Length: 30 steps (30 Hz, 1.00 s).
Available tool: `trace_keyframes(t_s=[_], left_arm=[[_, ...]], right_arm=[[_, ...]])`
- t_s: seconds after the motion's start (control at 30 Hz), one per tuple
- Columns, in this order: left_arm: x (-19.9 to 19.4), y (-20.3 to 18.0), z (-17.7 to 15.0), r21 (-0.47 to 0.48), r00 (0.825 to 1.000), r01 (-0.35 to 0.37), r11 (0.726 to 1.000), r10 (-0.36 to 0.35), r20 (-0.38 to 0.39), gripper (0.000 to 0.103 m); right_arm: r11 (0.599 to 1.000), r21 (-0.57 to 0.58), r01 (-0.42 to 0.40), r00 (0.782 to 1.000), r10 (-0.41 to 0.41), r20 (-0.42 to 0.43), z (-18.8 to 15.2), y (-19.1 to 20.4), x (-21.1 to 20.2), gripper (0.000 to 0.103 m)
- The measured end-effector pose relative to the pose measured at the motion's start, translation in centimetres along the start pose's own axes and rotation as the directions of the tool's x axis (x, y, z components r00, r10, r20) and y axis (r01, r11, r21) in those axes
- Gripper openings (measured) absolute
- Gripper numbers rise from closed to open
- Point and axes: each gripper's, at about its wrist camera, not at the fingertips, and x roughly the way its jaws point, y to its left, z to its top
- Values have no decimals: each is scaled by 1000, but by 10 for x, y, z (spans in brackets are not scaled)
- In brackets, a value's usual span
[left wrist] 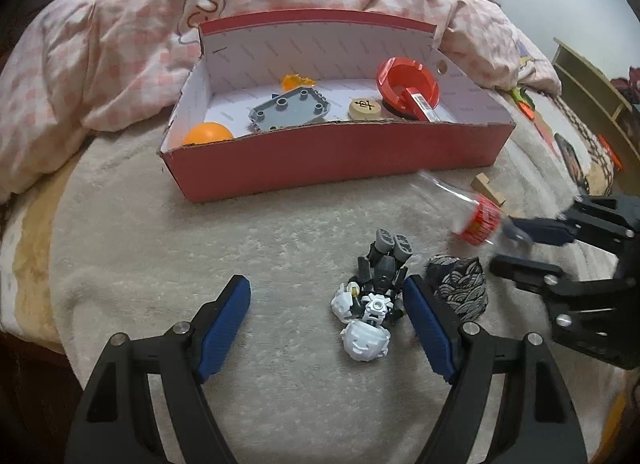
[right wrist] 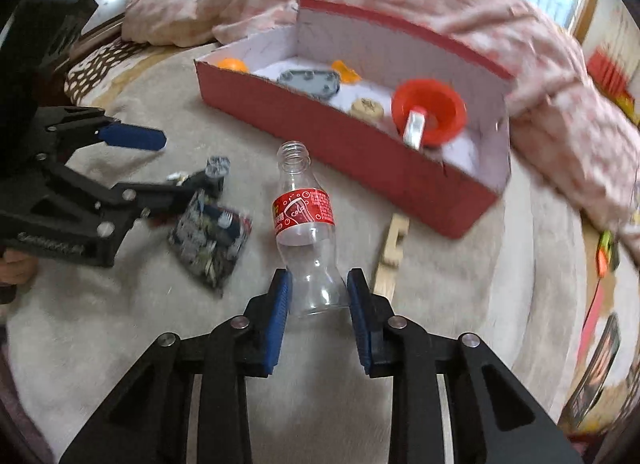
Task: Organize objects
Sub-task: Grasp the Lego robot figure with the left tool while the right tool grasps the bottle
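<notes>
A clear plastic cola bottle (right wrist: pixel 306 216) with a red label and no cap lies along my right gripper (right wrist: pixel 318 276), whose blue pads press on both sides of its base. The left wrist view shows that bottle (left wrist: pixel 476 220) blurred at the right gripper (left wrist: pixel 504 244). A grey and white toy robot (left wrist: pixel 372 292) lies on the beige blanket between the wide-apart fingers of my left gripper (left wrist: pixel 326 284), close to the right finger; nothing is gripped. A red cardboard box (left wrist: pixel 332 160) stands behind, holding an orange ball (left wrist: pixel 208 132), a grey studded plate (left wrist: pixel 290 108), a wooden disc (left wrist: pixel 364 108) and a red round piece (left wrist: pixel 408 80).
A dark patterned pouch (left wrist: pixel 460 284) lies just right of the toy robot. A wooden piece (right wrist: pixel 394 240) rests right of the bottle, near the box corner. A rumpled pink checked quilt (left wrist: pixel 120 44) is heaped behind and left of the box. More small things lie at the far right.
</notes>
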Motion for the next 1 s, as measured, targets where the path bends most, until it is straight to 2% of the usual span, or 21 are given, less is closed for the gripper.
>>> trace_keyframes(t_s=[0.13,0.2,0.37,0.67,0.73,0.8,0.9,1.0], left_arm=[[7,-8,-3,36,999,18,999,-17,-36,79],[10,-13,-5,66,999,-8,998,10,-33,79],[12,-6,-4,41,999,9,999,-8,-33,79],[16,-8,-3,48,1000,5,999,-4,-10,79],[15,-8,-3,49,1000,3,999,-3,-3,75],[12,-10,-3,58,1000,4,998,-4,6,59],[8,-12,-4,65,1000,5,998,-7,17,40],[7,-9,-4,44,1000,16,999,-17,17,40]], right_arm=[[1000,0,-22,1000,22,-18,-2,3,0,30],[1000,-18,-9,1000,8,-15,3,6,2,31],[998,-55,13,1000,-13,-5,14,11,15,34],[999,33,-28,999,27,44,23,3,27,37],[997,60,-41,998,38,56,22,0,26,37],[995,89,-47,997,41,68,20,-2,25,32],[993,113,-42,996,33,81,17,-2,22,32],[991,129,-43,995,31,91,13,-2,18,32]])
